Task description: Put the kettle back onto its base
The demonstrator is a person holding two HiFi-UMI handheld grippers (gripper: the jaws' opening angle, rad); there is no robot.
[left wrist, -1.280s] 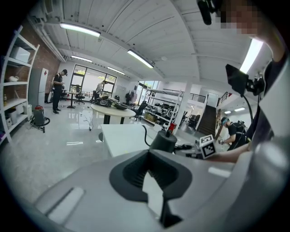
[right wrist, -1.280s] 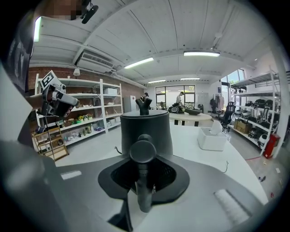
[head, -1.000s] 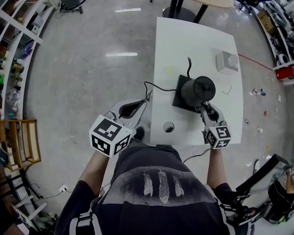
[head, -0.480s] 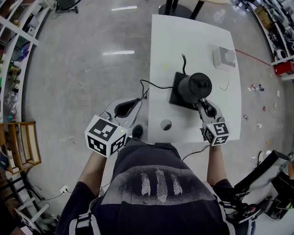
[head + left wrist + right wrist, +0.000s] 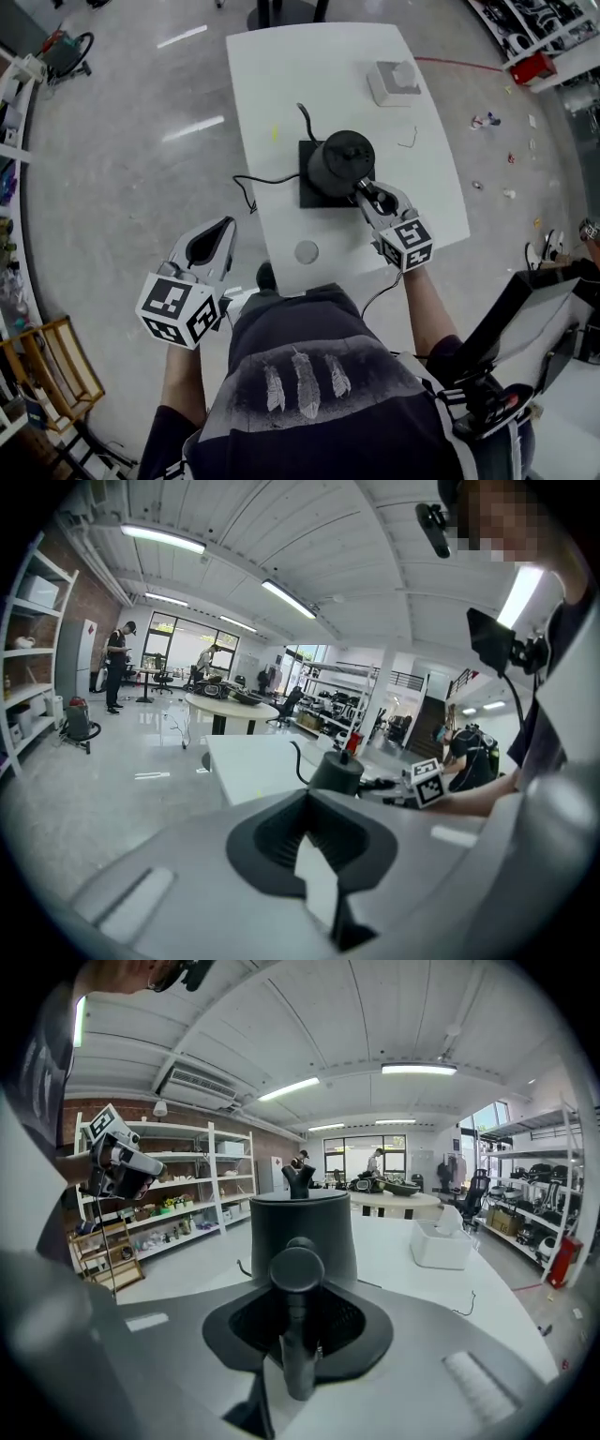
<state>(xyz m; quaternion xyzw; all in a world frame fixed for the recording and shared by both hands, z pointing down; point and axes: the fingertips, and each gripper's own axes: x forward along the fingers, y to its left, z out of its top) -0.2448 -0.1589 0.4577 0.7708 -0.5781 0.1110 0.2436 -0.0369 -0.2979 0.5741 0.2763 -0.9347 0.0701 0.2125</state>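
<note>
The black kettle (image 5: 339,161) stands on its black square base (image 5: 307,193) in the middle of the white table (image 5: 281,66). Its thin spout points toward the table's far side. My right gripper (image 5: 368,193) reaches in from the near right and is shut on the kettle's handle (image 5: 296,1307), with the kettle body (image 5: 302,1227) straight ahead in the right gripper view. My left gripper (image 5: 225,231) hangs off the table's left edge, shut with nothing in it. From there, the left gripper view has the kettle (image 5: 337,772) ahead over the jaws.
The base's black cord (image 5: 251,184) runs off the table's left edge. A white box (image 5: 392,81) sits at the far right of the table, with a small bent wire (image 5: 408,141) near it. A round hole (image 5: 307,251) is near the table's front edge. Shelving lines the room's sides.
Only the head camera has swung, which shifts the table in the picture. The kettle stays on its base with the right gripper on the handle. The left gripper stays beside the table.
</note>
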